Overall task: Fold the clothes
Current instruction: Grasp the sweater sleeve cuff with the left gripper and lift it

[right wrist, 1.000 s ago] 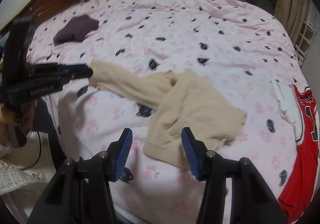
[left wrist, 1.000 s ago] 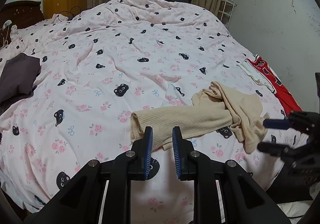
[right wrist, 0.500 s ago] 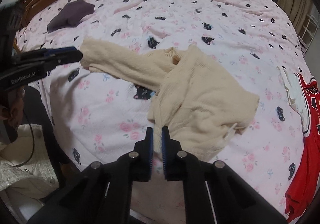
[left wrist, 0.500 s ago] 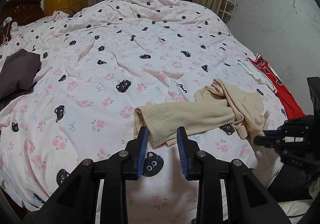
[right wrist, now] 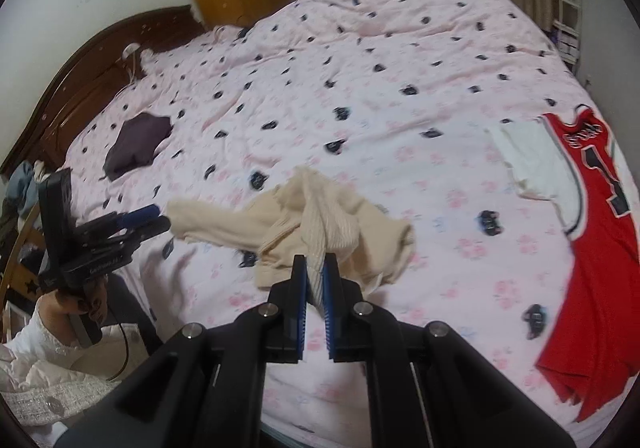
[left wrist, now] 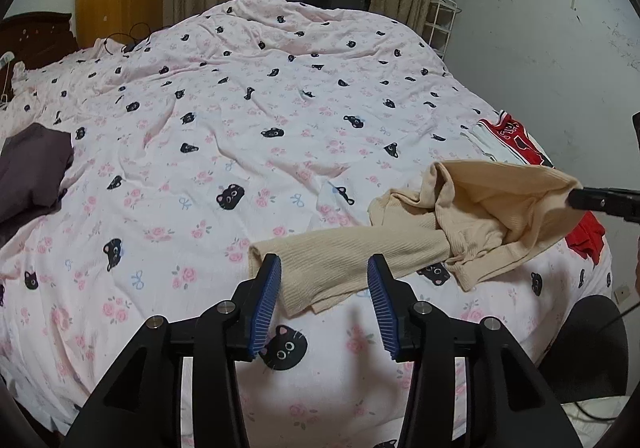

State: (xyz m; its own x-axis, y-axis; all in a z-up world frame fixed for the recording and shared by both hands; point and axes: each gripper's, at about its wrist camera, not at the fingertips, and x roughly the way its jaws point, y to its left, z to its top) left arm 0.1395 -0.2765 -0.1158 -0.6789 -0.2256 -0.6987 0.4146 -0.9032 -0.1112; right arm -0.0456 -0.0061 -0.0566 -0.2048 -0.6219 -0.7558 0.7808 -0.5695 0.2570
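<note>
Right wrist view: right claw pinches cream sweater; left claw gapes.

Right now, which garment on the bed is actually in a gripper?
The beige sweater: the right gripper is shut on its edge, lifting it. The red jersey and the dark garment lie untouched; the left gripper is open.
</note>
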